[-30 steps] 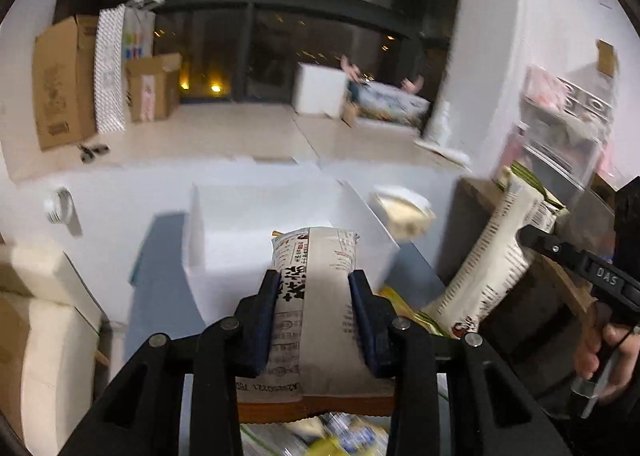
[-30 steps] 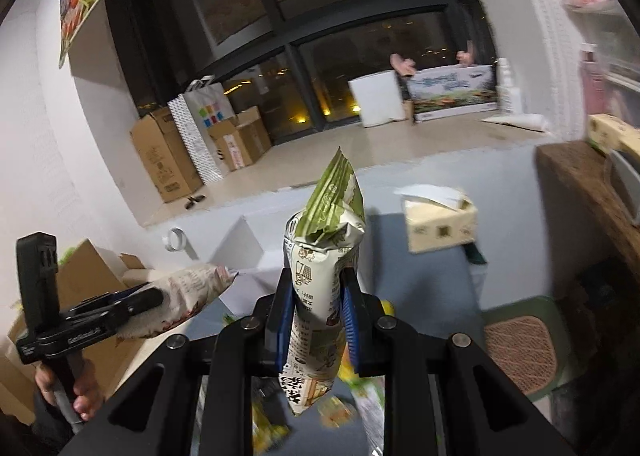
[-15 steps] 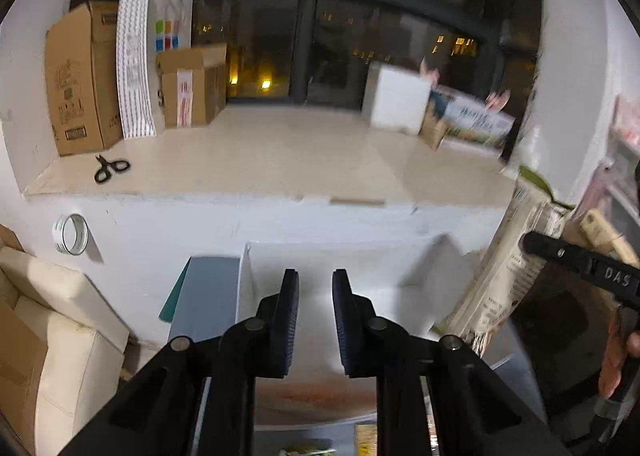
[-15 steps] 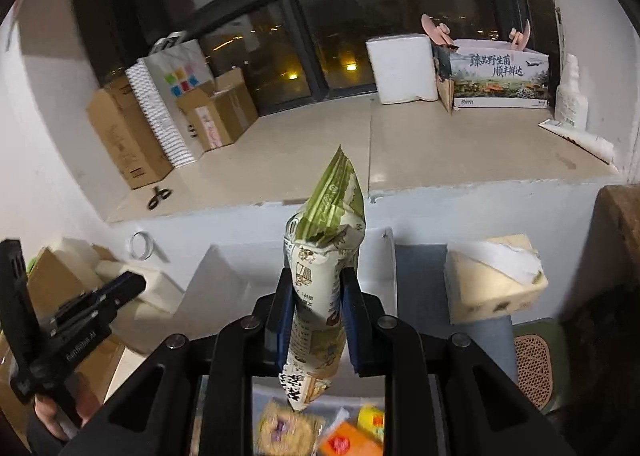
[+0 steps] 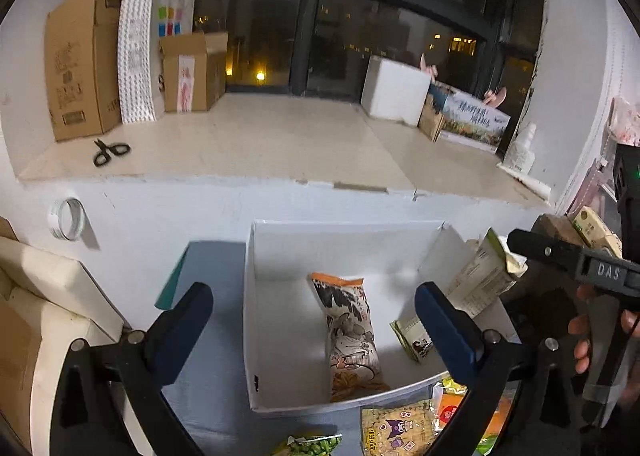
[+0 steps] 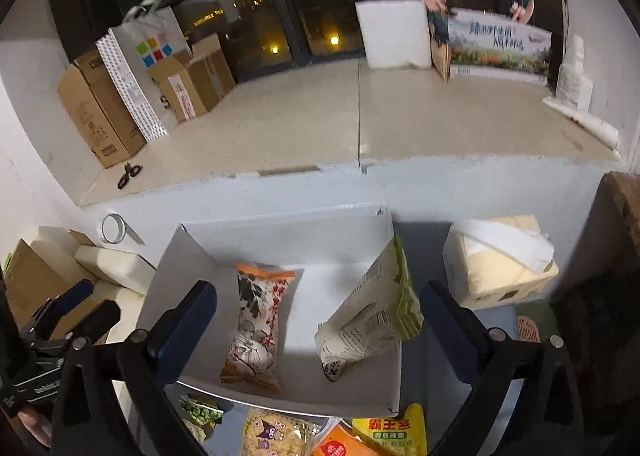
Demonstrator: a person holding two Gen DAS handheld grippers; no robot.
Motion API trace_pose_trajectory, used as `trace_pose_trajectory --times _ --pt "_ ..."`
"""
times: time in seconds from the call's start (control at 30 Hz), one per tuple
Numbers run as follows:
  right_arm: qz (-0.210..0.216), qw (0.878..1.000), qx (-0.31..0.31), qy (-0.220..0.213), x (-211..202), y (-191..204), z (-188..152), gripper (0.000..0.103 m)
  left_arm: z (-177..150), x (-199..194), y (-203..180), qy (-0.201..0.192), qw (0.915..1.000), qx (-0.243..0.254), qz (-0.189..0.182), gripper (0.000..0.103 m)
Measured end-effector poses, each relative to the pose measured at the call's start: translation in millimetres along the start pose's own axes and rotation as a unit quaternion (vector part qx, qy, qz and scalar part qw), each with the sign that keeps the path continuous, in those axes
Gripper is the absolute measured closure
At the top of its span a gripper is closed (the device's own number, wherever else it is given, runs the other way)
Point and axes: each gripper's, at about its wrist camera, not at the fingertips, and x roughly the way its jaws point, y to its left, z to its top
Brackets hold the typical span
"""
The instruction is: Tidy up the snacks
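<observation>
- Left gripper (image 5: 314, 306): jaws opening, now wide apart, nothing between the pads; it hangs above the near-left part of the box.
- Right gripper (image 6: 318, 306): jaws opening, likewise spread wide. The green-topped packet (image 6: 370, 316) shows between the fingers but touches neither pad, so it reads as let go.
- Loose snacks still outside, on the near side of the box front wall: a yellow cartoon-print bag (image 6: 276, 436), a green pea pack (image 6: 200, 414), a yellow pack with red lettering (image 6: 390, 432) and an orange pack (image 6: 340, 448), all close together on the grey surface.
- Deciding relation, as a judgement: these packs lie below and nearer than both sets of fingers. The pea pack sits toward the left hand's side, the red-lettered pack toward the right hand's; a pull back and downward would be needed to reach either.
- White open box (image 6: 192, 244): holds two items.
- Item one: orange-ended packet (image 6: 256, 320), flat on the floor of the box, long axis running near to far, left of centre.
- Item two: the green-topped packet, tilted, lower end on the floor, upper end leaning on the right wall.
- Beyond, right of the box: a pale tissue pack (image 6: 500, 264).
- Farthest: a stone ledge (image 6: 360, 123) with cardboard cartons (image 6: 100, 107) and scissors (image 6: 129, 175).
</observation>
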Motion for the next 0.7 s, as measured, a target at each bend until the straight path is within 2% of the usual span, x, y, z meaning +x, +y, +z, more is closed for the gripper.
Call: trace_pose_trajectory --times 0.13,0.2,0.3,0.4,0.5,0.53,0.6,0.7 --pt "0.018 0.999 0.004 -0.030 -26.6 1.6 2.8 0.000 -8.7 -41.7 -3.1 -0.044 0.9989 0.010 -0.011 0.000" --pt "0.040 0.997 0.004 -0.059 -49.0 -2.4 -1.0 0.000 -20.7 -64.1 -3.2 -0.064 0.9977 0.010 -0.021 0.000" --pt "0.062 0.990 -0.014 -0.122 -92.9 -10.4 -24.4 0.000 -43.9 -98.5 -4.8 -0.089 0.9957 0.019 -0.013 0.000" --pt "0.079 0.985 -0.023 -0.150 -125.8 -17.4 -56.4 0.000 -68.9 -122.5 -11.5 -0.065 0.9958 0.058 -0.028 0.000" --pt "0.100 0.984 -0.033 -0.144 -147.8 -19.1 -93.6 0.000 -95.7 -141.3 -14.3 -0.053 0.9957 0.067 -0.037 0.000" --pt "0.107 0.985 -0.038 -0.132 -151.6 -17.7 -109.0 0.000 -103.5 -144.6 -14.5 -0.050 0.9957 0.066 -0.042 0.000" --pt "0.112 0.989 -0.061 -0.079 -151.0 -10.0 -146.3 0.000 -123.6 -150.5 -13.2 -0.038 0.9962 0.058 -0.053 0.000" --pt "0.119 0.989 -0.066 -0.052 -142.3 -4.9 -191.0 0.000 -143.9 -153.5 -10.6 -0.024 0.9983 0.041 -0.034 0.000"
